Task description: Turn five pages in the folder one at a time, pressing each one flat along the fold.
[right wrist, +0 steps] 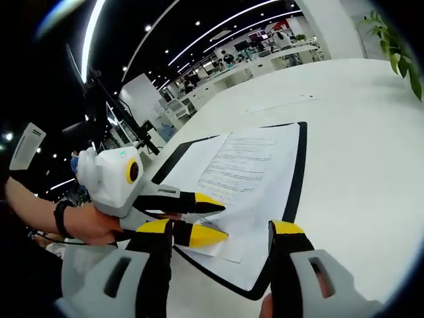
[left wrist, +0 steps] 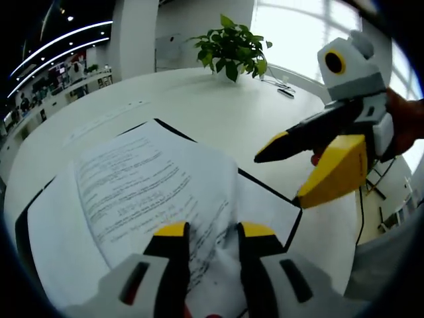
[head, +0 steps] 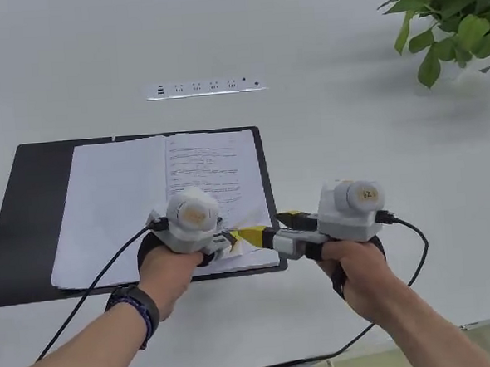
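The black folder (head: 26, 213) lies open on the white table (head: 348, 102), with a blank sheet turned over to its left half and a printed page (head: 219, 172) lying on its right half. The left gripper (left wrist: 213, 232) sits at the lower right corner of that printed page. In the left gripper view its two yellow-tipped jaws stand a little apart, and the corner of the page rises wrinkled into the gap between them; the jaws are not pressed together on the paper. The right gripper (right wrist: 222, 228) is held just beside the folder's right edge, pointing across towards the left one, with its jaws spread wide. In the right gripper view, the page corner and the folder's black border lie between and just beyond those jaws. In the head view the tips of the two grippers nearly meet over the page's lower right corner. Beyond the folder, a power strip (head: 206, 88) is set flat in the table, and a green plant (head: 455, 21) stands at the far right.
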`<state>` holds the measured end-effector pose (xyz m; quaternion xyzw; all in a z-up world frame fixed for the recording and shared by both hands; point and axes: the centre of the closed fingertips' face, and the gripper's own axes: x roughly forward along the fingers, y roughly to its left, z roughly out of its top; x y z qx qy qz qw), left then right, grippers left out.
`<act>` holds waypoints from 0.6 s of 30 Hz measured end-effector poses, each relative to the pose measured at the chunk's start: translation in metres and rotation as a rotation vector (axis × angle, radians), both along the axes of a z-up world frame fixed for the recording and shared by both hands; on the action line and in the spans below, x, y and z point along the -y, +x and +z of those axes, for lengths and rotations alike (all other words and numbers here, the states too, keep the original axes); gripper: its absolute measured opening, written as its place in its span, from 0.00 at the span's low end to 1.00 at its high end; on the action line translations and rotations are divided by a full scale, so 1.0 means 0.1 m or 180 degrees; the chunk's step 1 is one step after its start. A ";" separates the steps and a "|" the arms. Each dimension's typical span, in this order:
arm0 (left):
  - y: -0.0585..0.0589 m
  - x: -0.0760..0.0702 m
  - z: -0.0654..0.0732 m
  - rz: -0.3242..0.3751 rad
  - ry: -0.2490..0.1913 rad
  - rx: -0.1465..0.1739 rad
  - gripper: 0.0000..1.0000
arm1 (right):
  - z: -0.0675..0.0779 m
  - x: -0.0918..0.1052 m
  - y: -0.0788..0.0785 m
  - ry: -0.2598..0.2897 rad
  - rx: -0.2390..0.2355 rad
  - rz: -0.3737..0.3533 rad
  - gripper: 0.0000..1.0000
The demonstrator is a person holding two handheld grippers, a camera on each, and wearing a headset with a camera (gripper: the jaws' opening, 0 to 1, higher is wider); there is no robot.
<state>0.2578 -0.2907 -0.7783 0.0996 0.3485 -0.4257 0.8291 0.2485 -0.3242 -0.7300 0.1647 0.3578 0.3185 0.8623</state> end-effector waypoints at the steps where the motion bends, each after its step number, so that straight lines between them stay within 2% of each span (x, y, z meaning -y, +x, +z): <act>1: 0.00 -0.01 0.00 0.0002 -0.0006 -0.0009 0.29 | -0.01 -0.02 0.04 0.0005 -0.0008 0.0009 0.57; 7: -0.02 -0.05 0.01 0.0064 -0.0079 -0.0076 0.28 | -0.08 -0.09 0.17 0.0020 -0.0033 0.0047 0.56; 10: -0.03 -0.05 0.02 0.0063 -0.0098 -0.0089 0.29 | -0.11 -0.13 0.22 0.0081 -0.0094 0.0035 0.56; 13: -0.08 -0.05 0.02 0.0044 -0.0124 -0.0109 0.32 | -0.11 -0.16 0.21 0.0117 -0.0108 0.0060 0.51; 18: -0.17 -0.07 0.03 -0.0010 -0.0127 -0.0121 0.36 | -0.07 -0.14 0.18 0.0135 -0.0043 0.0044 0.43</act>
